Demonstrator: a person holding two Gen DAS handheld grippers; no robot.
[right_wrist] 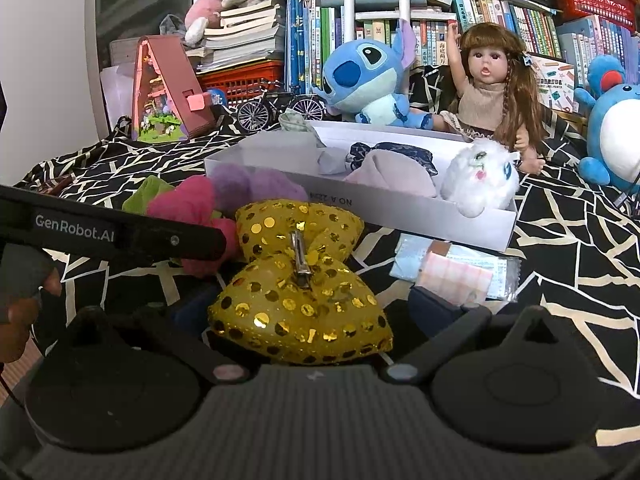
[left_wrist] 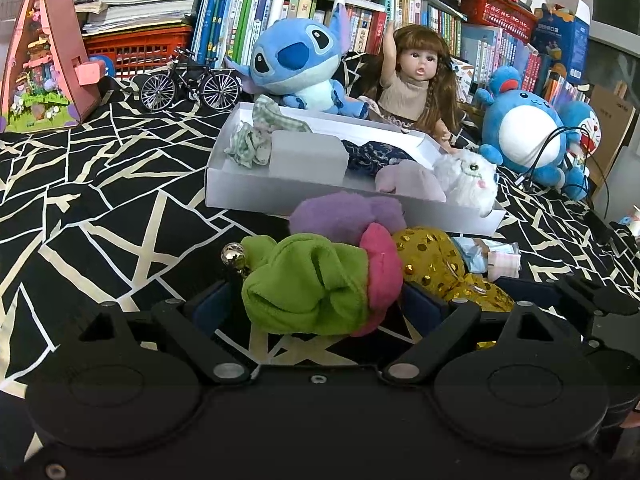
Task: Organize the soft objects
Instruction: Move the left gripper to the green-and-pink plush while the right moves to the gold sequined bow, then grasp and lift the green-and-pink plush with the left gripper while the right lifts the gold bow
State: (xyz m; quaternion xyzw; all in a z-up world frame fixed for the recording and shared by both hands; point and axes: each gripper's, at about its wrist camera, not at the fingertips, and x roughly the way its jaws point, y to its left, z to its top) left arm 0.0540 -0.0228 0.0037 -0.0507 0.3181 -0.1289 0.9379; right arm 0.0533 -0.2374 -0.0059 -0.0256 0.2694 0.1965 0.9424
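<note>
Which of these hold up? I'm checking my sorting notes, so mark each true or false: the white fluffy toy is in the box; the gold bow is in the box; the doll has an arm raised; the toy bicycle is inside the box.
1. The white fluffy toy sits in the white box. True.
2. The gold sequin bow is in the box. False: it lies on the bedspread before the right tool.
3. The doll has one arm raised. True.
4. The toy bicycle is inside the box. False: it stands behind the box.

Even, fairly bright indoor light with soft shadows; both views are sharp centrally — fisheye bending and dark vignetting mark the edges.
</note>
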